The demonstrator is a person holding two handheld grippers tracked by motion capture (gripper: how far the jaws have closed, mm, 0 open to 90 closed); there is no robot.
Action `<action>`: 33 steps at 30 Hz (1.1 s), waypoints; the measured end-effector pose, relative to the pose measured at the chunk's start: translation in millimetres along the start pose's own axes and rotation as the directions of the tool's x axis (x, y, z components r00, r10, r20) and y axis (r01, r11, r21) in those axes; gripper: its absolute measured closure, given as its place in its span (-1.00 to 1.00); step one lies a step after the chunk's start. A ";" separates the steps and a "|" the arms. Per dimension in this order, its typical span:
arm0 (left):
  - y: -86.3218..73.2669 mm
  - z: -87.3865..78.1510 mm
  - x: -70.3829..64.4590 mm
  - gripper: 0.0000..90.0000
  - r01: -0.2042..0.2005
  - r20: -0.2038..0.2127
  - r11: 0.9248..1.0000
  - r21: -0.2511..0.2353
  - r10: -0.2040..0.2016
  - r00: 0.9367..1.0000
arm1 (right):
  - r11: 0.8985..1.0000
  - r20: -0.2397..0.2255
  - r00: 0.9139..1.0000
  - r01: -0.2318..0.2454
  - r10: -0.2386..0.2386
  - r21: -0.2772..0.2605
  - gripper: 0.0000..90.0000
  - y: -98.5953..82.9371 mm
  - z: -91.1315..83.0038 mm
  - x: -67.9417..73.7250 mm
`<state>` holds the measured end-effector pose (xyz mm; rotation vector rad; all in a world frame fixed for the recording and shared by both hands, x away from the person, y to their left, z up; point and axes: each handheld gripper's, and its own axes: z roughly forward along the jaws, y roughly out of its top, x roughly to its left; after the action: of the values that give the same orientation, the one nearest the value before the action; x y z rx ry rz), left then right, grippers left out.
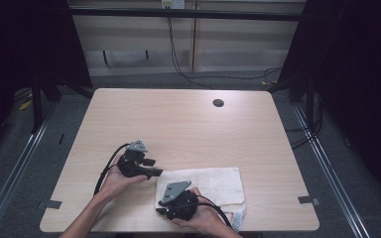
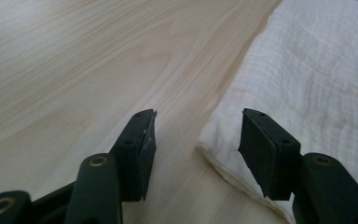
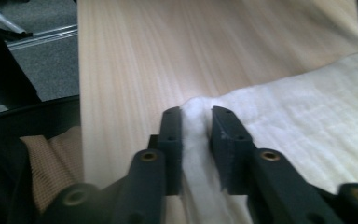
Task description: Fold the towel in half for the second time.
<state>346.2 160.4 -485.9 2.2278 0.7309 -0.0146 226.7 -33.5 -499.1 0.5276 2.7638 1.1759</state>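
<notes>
right hand-held gripper (image 3: 196, 135) pinching towel (image 1: 213, 186) corner, lower centre; left hand-held gripper (image 2: 196, 144) spread, astride the towel's left edge on bench (image 1: 178, 119).

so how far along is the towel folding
Early on. The white towel lies on the table, apparently folded at least once. In hand: the right gripper pinches a towel edge between its fingers; the left gripper is open at the towel's corner. Left: grip there and fold.
</notes>
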 end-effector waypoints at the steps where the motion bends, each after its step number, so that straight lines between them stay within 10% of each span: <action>1: -0.4 0.8 -0.2 -0.03 0.001 -0.007 1.000 -0.001 -0.001 1.000 | 1.000 0.001 1.000 -0.023 0.023 -0.005 0.84 -0.2 0.2 -3.3; 20: -3.0 11.5 -3.8 0.08 -0.030 -0.008 0.999 0.039 0.030 1.000 | 0.989 -0.095 0.985 -0.148 0.147 -0.007 0.88 -2.5 -0.2 -13.9; 33: -5.3 14.0 -17.0 0.88 -0.119 0.109 0.990 0.075 0.111 0.988 | 0.995 -0.060 0.993 -0.098 0.099 0.020 0.91 1.4 -0.7 -8.2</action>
<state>332.3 145.2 -495.3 2.3247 0.5527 -0.1050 234.5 -35.9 -498.0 0.6482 2.8311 1.2088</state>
